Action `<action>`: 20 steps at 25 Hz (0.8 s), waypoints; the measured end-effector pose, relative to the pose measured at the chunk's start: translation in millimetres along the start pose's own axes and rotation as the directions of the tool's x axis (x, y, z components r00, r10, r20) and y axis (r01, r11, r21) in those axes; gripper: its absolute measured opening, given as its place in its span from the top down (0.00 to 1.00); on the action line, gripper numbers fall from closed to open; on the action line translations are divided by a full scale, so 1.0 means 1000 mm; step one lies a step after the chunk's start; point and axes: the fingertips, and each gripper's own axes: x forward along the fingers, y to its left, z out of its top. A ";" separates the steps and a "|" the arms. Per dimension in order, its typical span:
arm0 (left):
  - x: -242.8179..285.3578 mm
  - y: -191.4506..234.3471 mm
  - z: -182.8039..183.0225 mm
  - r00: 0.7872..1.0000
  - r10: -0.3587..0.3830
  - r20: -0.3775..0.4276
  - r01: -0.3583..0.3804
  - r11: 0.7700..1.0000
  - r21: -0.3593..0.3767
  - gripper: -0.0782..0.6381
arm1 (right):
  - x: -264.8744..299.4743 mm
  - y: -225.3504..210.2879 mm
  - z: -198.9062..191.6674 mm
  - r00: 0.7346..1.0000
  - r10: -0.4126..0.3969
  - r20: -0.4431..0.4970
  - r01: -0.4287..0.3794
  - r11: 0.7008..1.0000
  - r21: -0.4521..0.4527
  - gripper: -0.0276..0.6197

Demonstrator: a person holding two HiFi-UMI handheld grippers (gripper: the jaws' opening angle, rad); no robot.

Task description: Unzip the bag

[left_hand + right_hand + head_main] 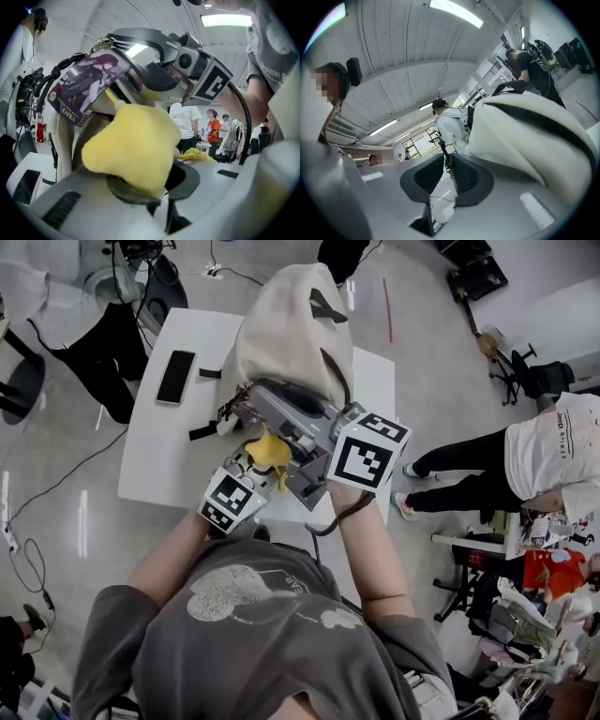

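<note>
A cream bag with black straps stands on the white table; it also fills the right of the right gripper view. A yellow plush charm hangs at its front. My left gripper is shut on this plush, which bulges out over the pads. Above it a printed card tag dangles from a metal keyring. My right gripper meets that keyring with its jaws closed on it. In its own view the right gripper pinches a thin dark piece.
A black phone lies on the table's left part. The table's near edge is right under the grippers. A person in a white shirt bends over at the right. Office chairs and floor cables surround the table.
</note>
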 end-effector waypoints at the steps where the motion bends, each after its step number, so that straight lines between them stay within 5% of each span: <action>1: -0.002 -0.001 0.001 1.000 0.007 0.000 -0.007 1.000 0.003 0.81 | -0.001 0.002 -0.001 1.000 0.002 -0.005 -0.002 1.000 -0.002 0.87; 12: -0.031 0.008 -0.002 0.992 0.130 -0.004 -0.130 0.991 -0.025 0.75 | -0.014 -0.002 -0.025 0.999 -0.007 -0.035 0.006 1.000 -0.008 0.85; 20: -0.046 -0.002 0.007 0.982 0.187 -0.008 -0.187 0.981 -0.054 0.75 | -0.059 -0.007 -0.019 0.998 -0.038 0.050 0.036 0.998 0.043 0.85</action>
